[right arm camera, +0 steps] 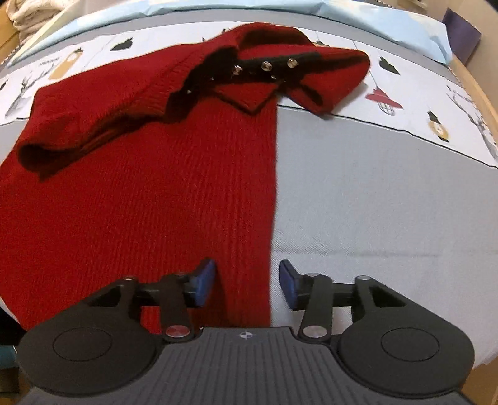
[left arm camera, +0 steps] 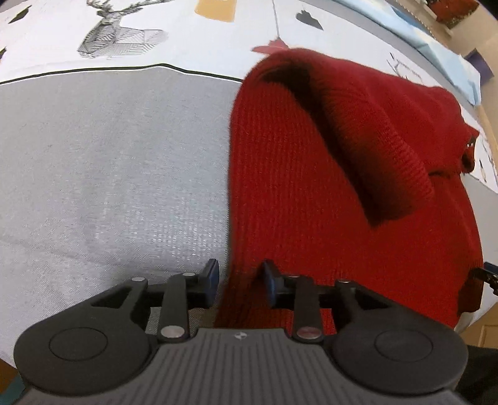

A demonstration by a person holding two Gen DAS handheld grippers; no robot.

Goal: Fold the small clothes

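Here both grippers point steeply downward.

A grey cloth (left arm camera: pixel 109 174) covers the middle of the work surface, its weave plain to see and a faint crease running across it near the bottom of the right wrist view. A thin dark line edges it on the far side. Beyond that line lies a white printed sheet (left arm camera: pixel 202 40) with a geometric stag (left arm camera: pixel 115 34), small black shapes, an orange patch (left arm camera: pixel 214 9) and a red hanging lamp (right arm camera: pixel 384 99). Farther back runs a pale blue strip of fabric (right arm camera: pixel 389 25). A heap of white towels (right arm camera: pixel 37 14) sits at the far left corner, and a dark purple object (right arm camera: pixel 462 34) at the far right.
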